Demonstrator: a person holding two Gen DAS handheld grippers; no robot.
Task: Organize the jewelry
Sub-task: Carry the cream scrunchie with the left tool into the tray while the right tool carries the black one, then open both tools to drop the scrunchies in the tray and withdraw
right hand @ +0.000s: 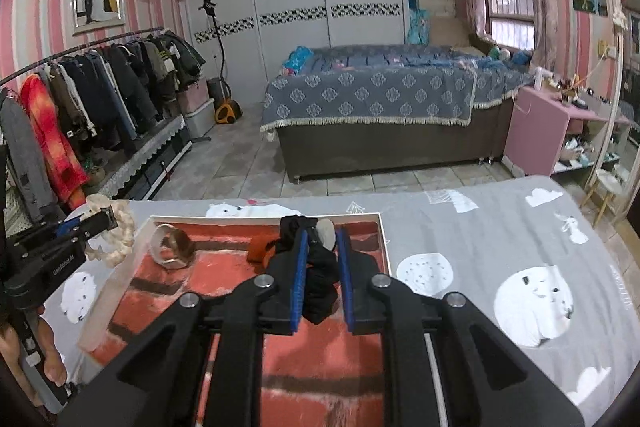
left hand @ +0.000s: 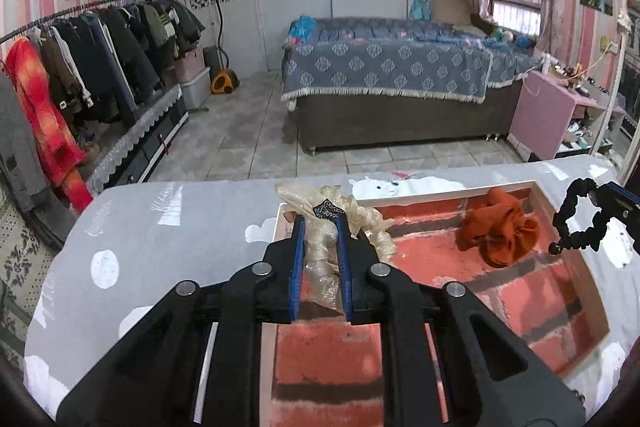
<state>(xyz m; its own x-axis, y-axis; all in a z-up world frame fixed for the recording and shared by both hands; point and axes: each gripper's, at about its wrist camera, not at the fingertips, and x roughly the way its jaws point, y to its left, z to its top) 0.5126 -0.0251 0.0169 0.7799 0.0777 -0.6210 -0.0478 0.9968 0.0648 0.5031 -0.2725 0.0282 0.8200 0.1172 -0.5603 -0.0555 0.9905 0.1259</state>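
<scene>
The tray [left hand: 536,187] lies on the table [left hand: 168,227], lower centre of the left wrist view. In it, right of centre, sits a scrunchie [left hand: 496,227]. At its far left corner the left gripper [left hand: 320,227] grips a second scrunchie [left hand: 320,259]. At the right edge, over the tray's right rim, the right gripper [left hand: 616,203] grips a third [left hand: 576,215]. In the right wrist view a bangle [right hand: 172,247] lies in the tray's far left corner.
</scene>
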